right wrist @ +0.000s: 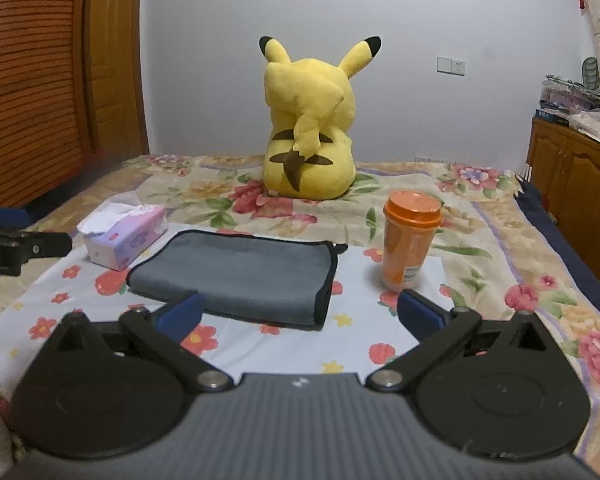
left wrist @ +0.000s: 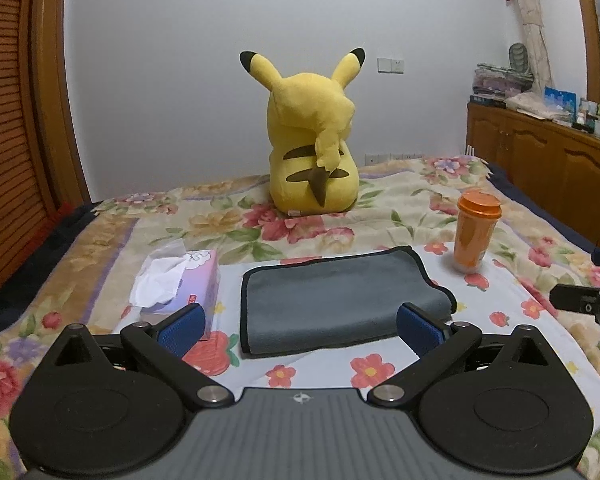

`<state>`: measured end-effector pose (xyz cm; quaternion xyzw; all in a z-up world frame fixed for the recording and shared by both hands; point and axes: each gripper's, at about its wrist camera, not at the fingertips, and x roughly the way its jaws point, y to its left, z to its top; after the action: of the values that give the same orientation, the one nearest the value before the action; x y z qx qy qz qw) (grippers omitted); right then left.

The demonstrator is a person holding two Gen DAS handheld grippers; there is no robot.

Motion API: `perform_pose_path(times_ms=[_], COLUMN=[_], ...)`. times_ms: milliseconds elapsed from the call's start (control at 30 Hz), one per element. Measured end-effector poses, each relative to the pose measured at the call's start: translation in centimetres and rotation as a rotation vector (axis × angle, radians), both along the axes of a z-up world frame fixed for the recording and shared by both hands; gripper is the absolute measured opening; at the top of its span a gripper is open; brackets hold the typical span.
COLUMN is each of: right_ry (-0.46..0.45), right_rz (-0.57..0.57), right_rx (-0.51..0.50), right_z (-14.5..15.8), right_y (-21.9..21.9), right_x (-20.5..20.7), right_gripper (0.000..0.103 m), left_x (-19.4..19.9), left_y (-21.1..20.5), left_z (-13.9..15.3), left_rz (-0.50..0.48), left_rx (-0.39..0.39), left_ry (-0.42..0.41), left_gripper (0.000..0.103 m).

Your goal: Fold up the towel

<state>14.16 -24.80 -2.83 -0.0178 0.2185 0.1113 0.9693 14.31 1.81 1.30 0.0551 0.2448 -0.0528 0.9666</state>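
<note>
Grey towel point(left wrist: 342, 304) lies folded on floral bedspread point(left wrist: 100, 240), near front edge, between tissue box point(left wrist: 180, 280) and orange cup point(left wrist: 476, 236). Left gripper point(left wrist: 300, 326) and right gripper point(right wrist: 300, 312) both spread wide, empty, hovering just before towel.

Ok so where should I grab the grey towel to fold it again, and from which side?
Probably the right short end of the grey towel, at its black-trimmed stacked edges. Bring the right tongs in low from the right, near the orange cup; that edge is free, while the tissue box crowds the left end.
</note>
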Motion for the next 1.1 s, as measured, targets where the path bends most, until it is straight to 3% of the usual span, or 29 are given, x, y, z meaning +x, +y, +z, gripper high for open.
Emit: perform_pose_path(times_ms=[367, 1100], right_ry=[-0.025, -0.001], right_rz=[-0.001, -0.009], right_rx=[0.014, 0.026], right_z=[1.3, -0.1], right_y=[-0.1, 0.0], right_x=[-2.8, -6.6], right_gripper=[0.103, 0.103], left_x=[-3.9, -8.4], left_y=[-0.9, -1.7], left_z=[1.0, -0.5], left_rz=[-0.017, -0.025], left_rx=[-0.001, 0.014], left_ry=[-0.005, 0.03], left_gripper=[0.103, 0.103])
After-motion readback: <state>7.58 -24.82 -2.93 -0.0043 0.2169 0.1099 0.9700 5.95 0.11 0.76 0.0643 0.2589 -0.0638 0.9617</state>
